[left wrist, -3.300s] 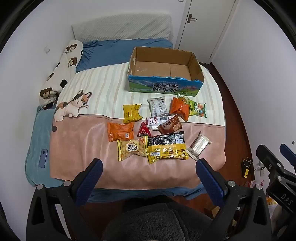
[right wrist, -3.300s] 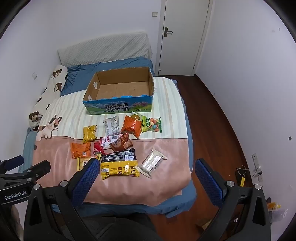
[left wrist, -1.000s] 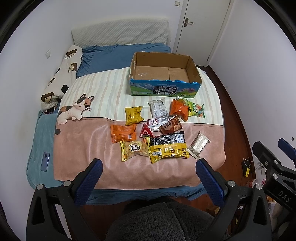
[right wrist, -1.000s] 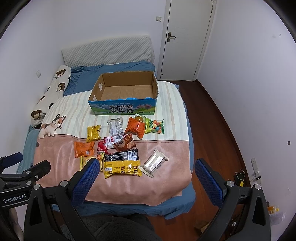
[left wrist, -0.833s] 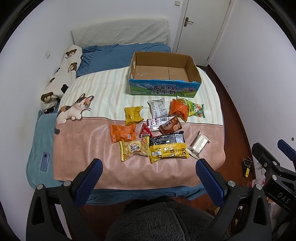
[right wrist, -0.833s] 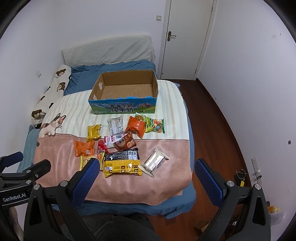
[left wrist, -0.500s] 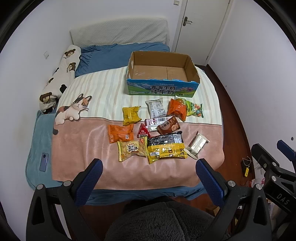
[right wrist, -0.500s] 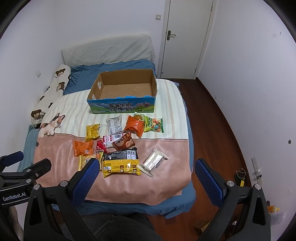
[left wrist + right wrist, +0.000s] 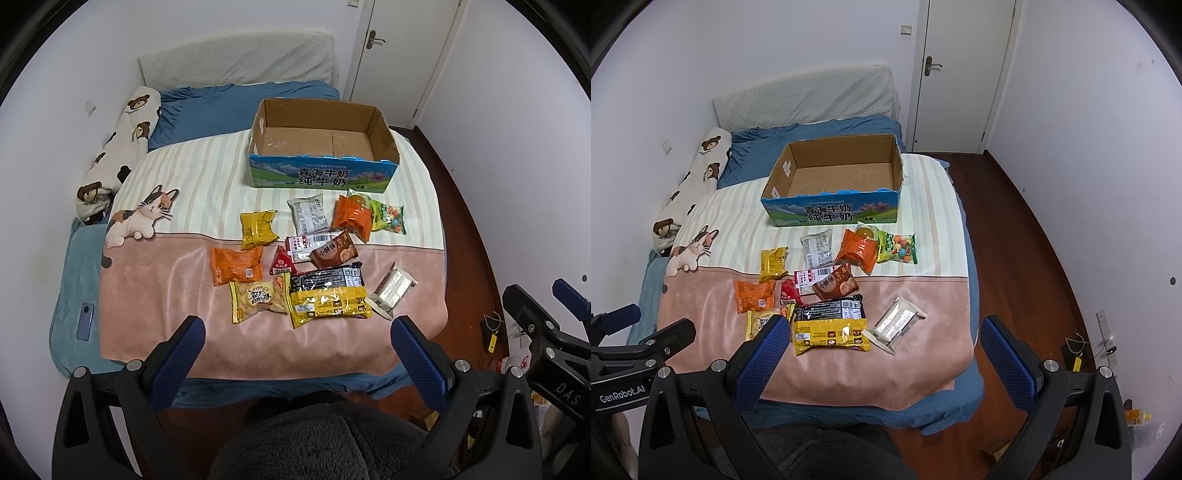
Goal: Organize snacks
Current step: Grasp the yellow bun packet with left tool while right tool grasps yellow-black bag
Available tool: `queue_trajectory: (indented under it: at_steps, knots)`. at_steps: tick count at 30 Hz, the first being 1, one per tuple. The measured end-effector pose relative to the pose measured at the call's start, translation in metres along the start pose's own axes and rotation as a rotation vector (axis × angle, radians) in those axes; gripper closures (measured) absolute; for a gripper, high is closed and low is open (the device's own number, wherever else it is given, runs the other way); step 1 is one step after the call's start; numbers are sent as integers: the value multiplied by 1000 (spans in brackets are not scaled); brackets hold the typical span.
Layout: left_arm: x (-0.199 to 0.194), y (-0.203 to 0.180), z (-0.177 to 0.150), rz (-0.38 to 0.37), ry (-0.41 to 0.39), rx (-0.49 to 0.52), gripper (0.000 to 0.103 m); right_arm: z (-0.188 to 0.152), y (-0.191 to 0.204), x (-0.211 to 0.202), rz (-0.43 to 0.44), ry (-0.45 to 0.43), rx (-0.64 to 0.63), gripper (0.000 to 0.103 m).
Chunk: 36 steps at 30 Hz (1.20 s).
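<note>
Several snack packets lie on the bed in front of an empty open cardboard box (image 9: 322, 173) (image 9: 833, 212). Among them are a large yellow and black pack (image 9: 327, 297) (image 9: 831, 326), a silver packet (image 9: 391, 291) (image 9: 895, 325), an orange packet (image 9: 236, 265) and a green candy bag (image 9: 388, 216) (image 9: 897, 248). My left gripper (image 9: 297, 343) is open and empty, held above the bed's near edge. My right gripper (image 9: 882, 347) is also open and empty, to the right of the left one.
A bear-print pillow (image 9: 118, 151) and a cat plush (image 9: 138, 218) lie along the bed's left side. A phone (image 9: 85, 322) lies on the blue cover at the left. A dark wood floor (image 9: 1034, 258) and a closed door (image 9: 960, 74) are to the right.
Both grippers have drifted slightly; the bed and snacks sit a little differently in each view. No snack has moved and both grippers stay open.
</note>
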<state>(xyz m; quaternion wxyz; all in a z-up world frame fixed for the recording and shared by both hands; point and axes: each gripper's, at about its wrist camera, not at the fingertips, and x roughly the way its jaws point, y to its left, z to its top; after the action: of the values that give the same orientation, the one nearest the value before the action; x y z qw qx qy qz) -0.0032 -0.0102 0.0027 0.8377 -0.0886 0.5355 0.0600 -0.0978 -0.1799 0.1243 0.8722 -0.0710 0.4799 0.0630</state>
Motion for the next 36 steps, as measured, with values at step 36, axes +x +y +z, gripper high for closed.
queue_trajectory:
  at_steps: [36]
  knots:
    - [271,135,-74,72,391,-712,5,-95,191,393,166,477,-1131,9]
